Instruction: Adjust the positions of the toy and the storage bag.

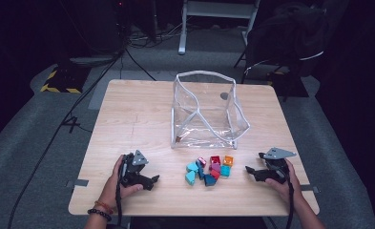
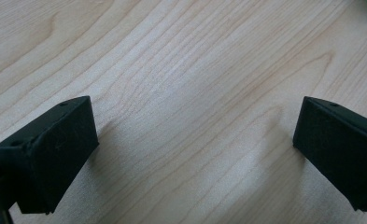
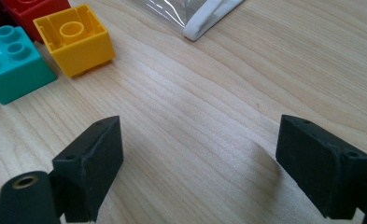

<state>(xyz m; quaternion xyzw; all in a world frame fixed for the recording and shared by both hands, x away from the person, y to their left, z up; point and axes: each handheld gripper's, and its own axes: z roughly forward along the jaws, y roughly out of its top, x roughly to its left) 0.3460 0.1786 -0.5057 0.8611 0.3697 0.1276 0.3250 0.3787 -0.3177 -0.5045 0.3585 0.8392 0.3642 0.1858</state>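
Observation:
A pile of toy bricks [image 1: 209, 169] in teal, red, magenta and orange lies on the wooden table [image 1: 137, 119], near its front edge. Behind the pile stands a clear plastic bag [image 1: 204, 107] with white trim, its mouth open upward. My left gripper [image 1: 153, 181] rests on the table left of the pile, pointing toward it. Its jaws [image 2: 195, 123] stand open over bare wood. My right gripper [image 1: 248, 170] rests right of the pile and is open [image 3: 200, 137] with nothing between its fingers. Ahead of it lie a yellow brick [image 3: 74, 39], hollow side up, and a teal brick [image 3: 10, 63].
The bag's white-trimmed corner [image 3: 209, 16] lies just beyond the right gripper. A red brick [image 3: 31, 9] sits behind the yellow one. Past the table's far edge are a dark chair [image 1: 290, 38], a white frame [image 1: 213, 14] and cables on grey floor.

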